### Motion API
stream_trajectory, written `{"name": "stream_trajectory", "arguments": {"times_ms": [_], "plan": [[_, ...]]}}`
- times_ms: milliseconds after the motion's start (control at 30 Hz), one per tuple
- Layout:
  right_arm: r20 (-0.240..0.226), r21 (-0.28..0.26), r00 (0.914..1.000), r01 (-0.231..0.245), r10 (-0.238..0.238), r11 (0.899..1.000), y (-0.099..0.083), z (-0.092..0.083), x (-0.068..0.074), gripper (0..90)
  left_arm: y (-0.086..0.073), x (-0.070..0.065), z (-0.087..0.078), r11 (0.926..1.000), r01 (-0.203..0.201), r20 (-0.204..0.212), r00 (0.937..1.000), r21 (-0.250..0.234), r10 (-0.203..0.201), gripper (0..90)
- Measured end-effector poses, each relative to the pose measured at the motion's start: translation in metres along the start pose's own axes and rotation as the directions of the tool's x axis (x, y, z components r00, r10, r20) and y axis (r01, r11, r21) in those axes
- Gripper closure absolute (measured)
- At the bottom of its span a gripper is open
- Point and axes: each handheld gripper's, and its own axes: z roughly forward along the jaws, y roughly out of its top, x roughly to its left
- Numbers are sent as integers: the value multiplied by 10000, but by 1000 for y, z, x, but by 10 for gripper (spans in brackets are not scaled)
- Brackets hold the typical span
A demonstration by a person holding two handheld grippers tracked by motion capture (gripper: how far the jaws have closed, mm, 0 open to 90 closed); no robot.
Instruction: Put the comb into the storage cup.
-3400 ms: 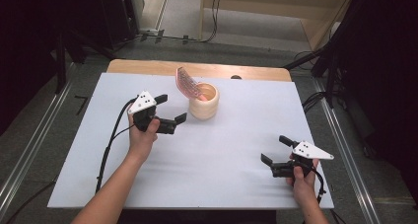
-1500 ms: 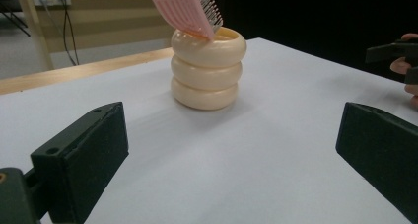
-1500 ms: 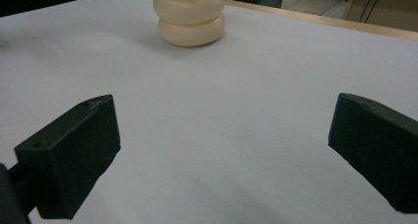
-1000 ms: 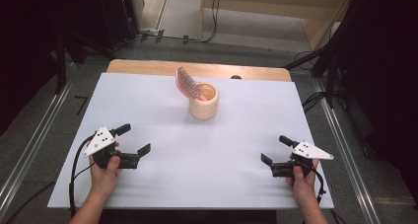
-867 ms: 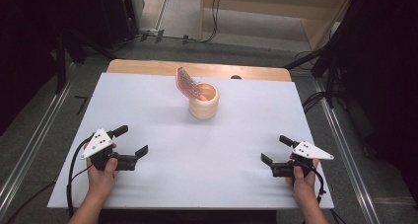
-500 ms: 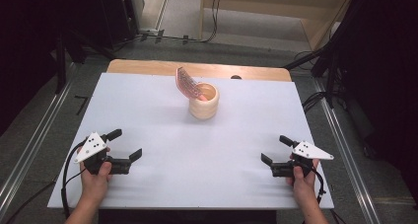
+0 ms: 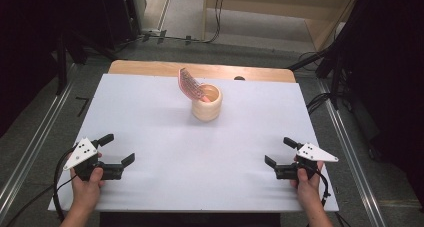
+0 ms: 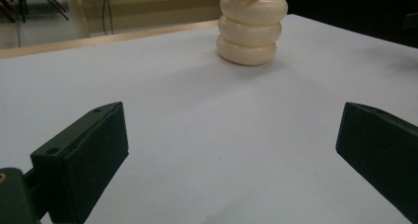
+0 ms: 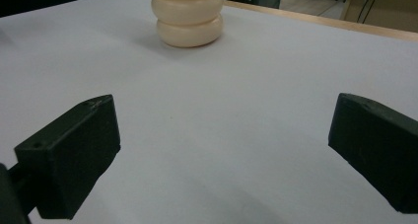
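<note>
Covering most of the table is a white sheet [image 7: 165, 132], with a strip of bare wooden tabletop [image 7: 150, 67] showing along its far edge. Beyond that lie a grey floor [image 7: 185, 12] with trailing cables, pale wooden boards and dark stands to either side; metal rails run along the floor left and right of the table.

The left gripper [image 7: 119, 152] rests low over the sheet at the near left corner, held in the person's left hand [image 7: 87, 187], its jaws spread wide with nothing between them. The right gripper [image 7: 281, 153] sits at the near right corner in the right hand [image 7: 306, 179], jaws likewise released and empty.

Well ahead of both grippers, roughly midway between them and toward the far edge, stands a cream cup [image 7: 206, 103]. Its wall is shaped as three stacked rounded rings, seen clearly from the left gripper view [image 8: 252, 27] and the right gripper view [image 9: 188, 18]. It stands upright and open at the top. A pink ribbed piece [image 7: 190, 85] leans out of its mouth, tilted up and to the left; what it is cannot be told.
</note>
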Motion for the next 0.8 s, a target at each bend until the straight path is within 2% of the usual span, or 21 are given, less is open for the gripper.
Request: {"name": "stream_trajectory", "arguments": {"times_ms": [600, 800], "plan": [[25, -2, 10000, 17, -17, 10000, 0, 0, 0, 0, -8, 12, -17, 10000, 54, -282, 9996, 74, -52, 0], [30, -13, 10000, 12, -12, 10000, 0, 0, 0, 0, -10, 13, -17, 9997, -159, -340, 9993, 167, 164, 0]]}}
